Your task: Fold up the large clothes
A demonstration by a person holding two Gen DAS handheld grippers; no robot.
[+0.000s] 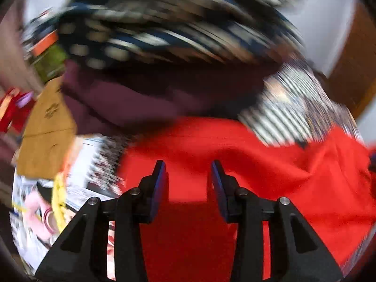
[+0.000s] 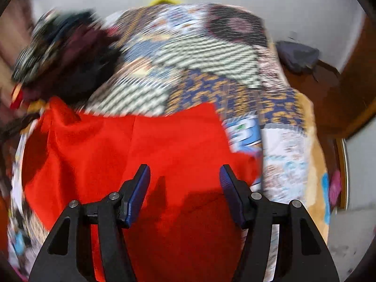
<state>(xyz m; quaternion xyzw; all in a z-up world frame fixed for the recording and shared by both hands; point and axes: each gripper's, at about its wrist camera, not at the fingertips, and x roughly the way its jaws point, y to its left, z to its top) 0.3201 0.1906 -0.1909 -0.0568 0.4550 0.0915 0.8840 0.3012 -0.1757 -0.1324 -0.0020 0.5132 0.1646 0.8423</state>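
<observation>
The red garment [image 1: 246,164] is a plain, bright piece of cloth with no print. It lies spread with soft folds on a patterned bedspread [image 2: 195,70], and a straight crease or seam runs down it in the right wrist view. It fills the lower half of both views, under and ahead of both grippers.

The left gripper [image 1: 188,171] hangs over the red cloth with its fingers [image 1: 159,178] a moderate gap apart and nothing between them. The right gripper [image 2: 185,176] is likewise above the cloth, its fingers [image 2: 141,183] set wider, gripping nothing.

From the left gripper, at 12 o'clock beyond the garment, lies a dark maroon cloth [image 1: 131,103] with a heap of dark patterned clothes [image 1: 169,30] behind it; all of this is blurred. At 10 o'clock is a brown cardboard piece [image 1: 47,129]. From the right gripper, the dark heap sits at 10 o'clock, and the bedspread's checks and blue-and-orange patches run from 12 to 2 o'clock. A dark grey bundle [image 2: 298,56] lies on brown wood at 2 o'clock.
</observation>
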